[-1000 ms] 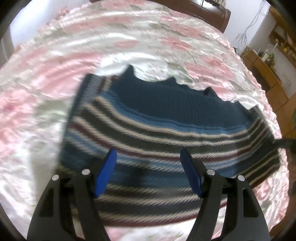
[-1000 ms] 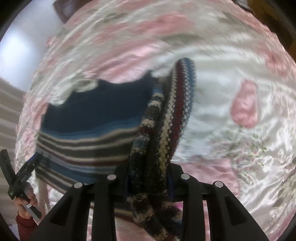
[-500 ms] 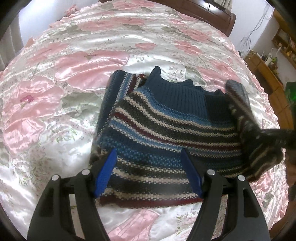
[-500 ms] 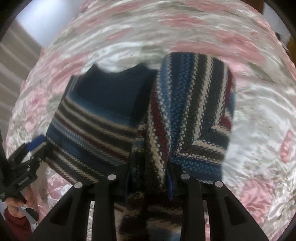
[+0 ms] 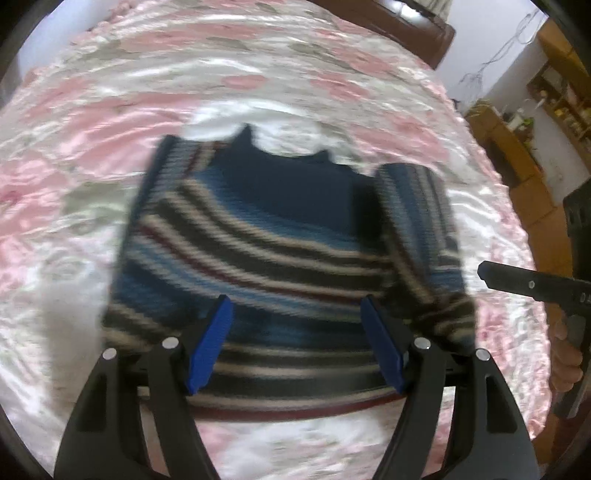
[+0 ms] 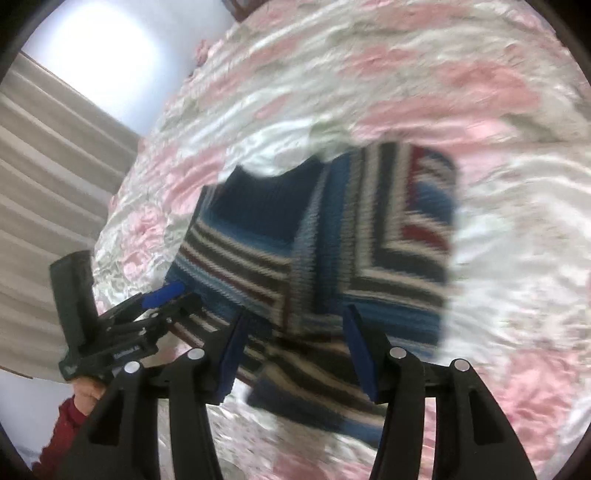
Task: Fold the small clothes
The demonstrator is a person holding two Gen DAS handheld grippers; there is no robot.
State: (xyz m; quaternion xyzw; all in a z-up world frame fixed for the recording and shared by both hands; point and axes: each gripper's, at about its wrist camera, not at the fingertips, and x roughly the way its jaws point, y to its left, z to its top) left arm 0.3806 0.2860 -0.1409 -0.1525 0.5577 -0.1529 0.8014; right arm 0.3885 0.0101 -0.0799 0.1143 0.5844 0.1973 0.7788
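Observation:
A small striped knit sweater [image 5: 266,251] in blue, dark grey, cream and maroon lies flat on the bed, navy collar at the far side. Its right sleeve [image 6: 388,229] is folded in over the body; the left sleeve [image 5: 173,162] lies tucked along the left edge. My left gripper [image 5: 295,332] is open above the sweater's lower hem, holding nothing. My right gripper [image 6: 295,354] is open just above the folded sleeve's cuff end, with nothing between its blue pads. Each gripper shows at the edge of the other's view, the right gripper [image 5: 532,288] and the left gripper [image 6: 136,325], both held by a hand.
The pink and white floral satin bedspread [image 5: 92,122] stretches all around the sweater. A dark wooden headboard [image 5: 406,26] is at the far end. Wooden shelves and a cabinet [image 5: 532,147] stand to the right of the bed, and striped curtains [image 6: 48,166] hang on the left.
My right gripper let go of the sleeve it was carrying and stands open; the sleeve now lies folded across the sweater. The left gripper stayed open and shifted a little over the hem.

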